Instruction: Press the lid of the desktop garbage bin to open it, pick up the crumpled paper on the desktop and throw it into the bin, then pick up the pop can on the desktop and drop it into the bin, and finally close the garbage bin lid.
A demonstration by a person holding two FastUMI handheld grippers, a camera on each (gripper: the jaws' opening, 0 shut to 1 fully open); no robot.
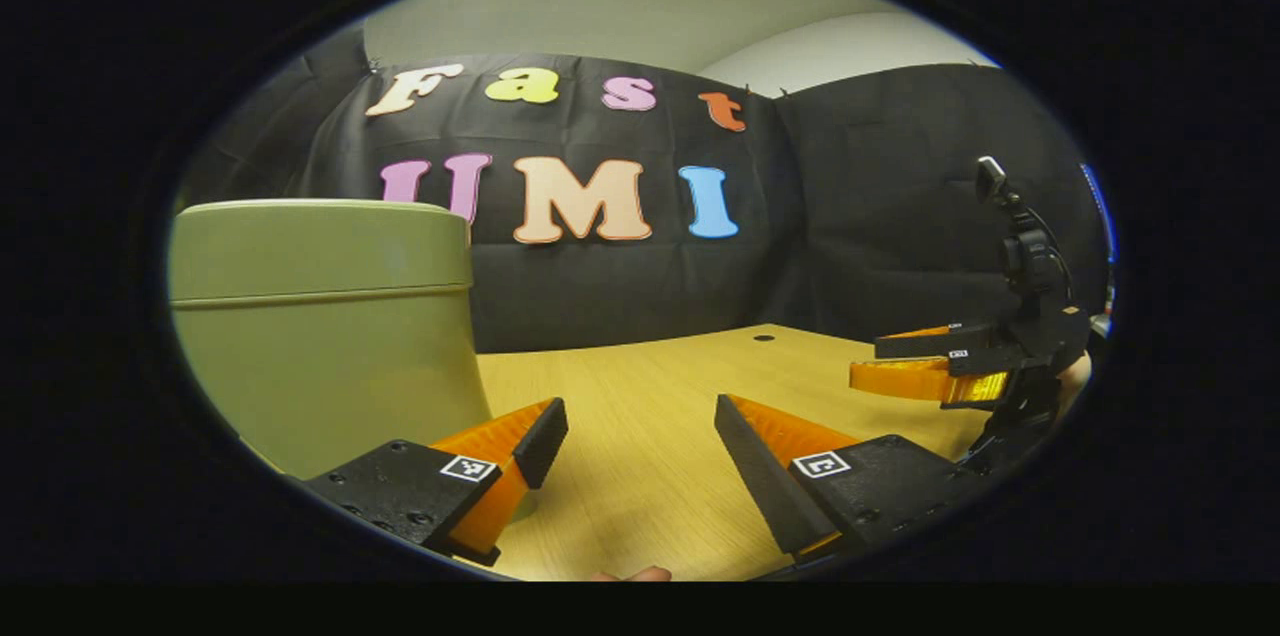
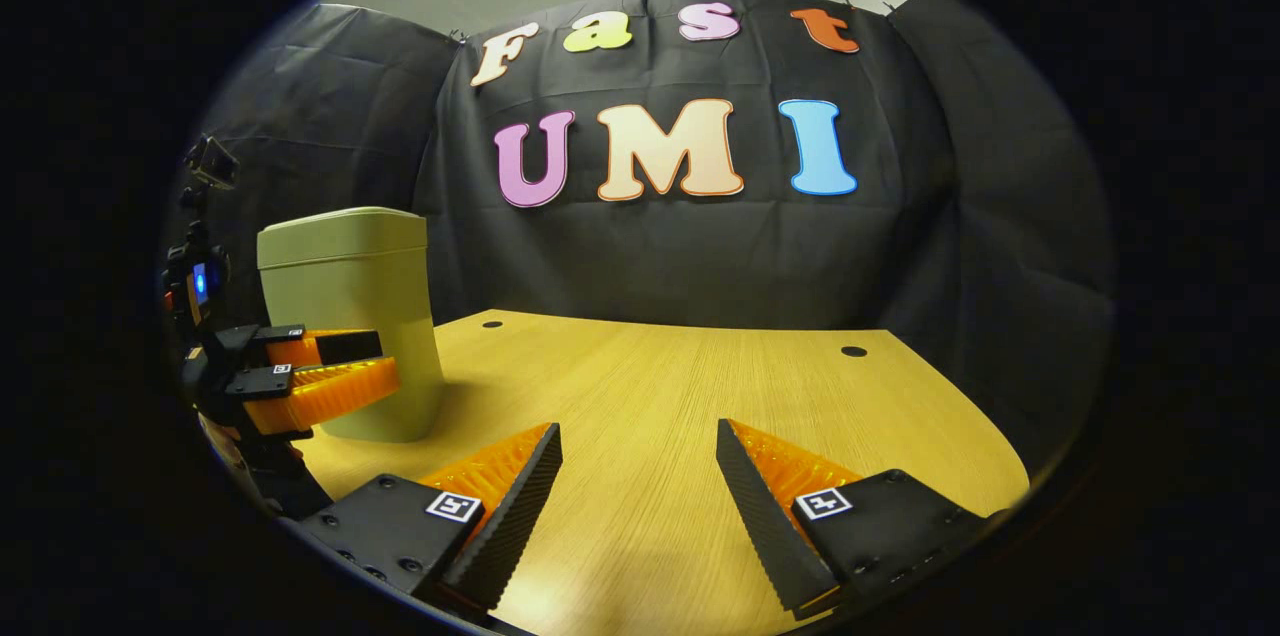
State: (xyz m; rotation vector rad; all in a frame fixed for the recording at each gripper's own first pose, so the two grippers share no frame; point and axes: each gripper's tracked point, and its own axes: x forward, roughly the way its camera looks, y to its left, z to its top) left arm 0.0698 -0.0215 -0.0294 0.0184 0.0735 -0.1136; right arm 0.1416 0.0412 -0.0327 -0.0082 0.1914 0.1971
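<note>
Here both claws released: left claw (image 1: 640, 416) beside closed bin (image 1: 320, 316); right claw (image 2: 640, 441) over table (image 2: 680, 386).

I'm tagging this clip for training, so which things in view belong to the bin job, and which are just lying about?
Belongs to the job:
- garbage bin, lid down
- left claw, open, near the bin
- right claw, open over the table

Just there:
- wooden table
- two small dark holes in its top
- black cloth wall
</note>
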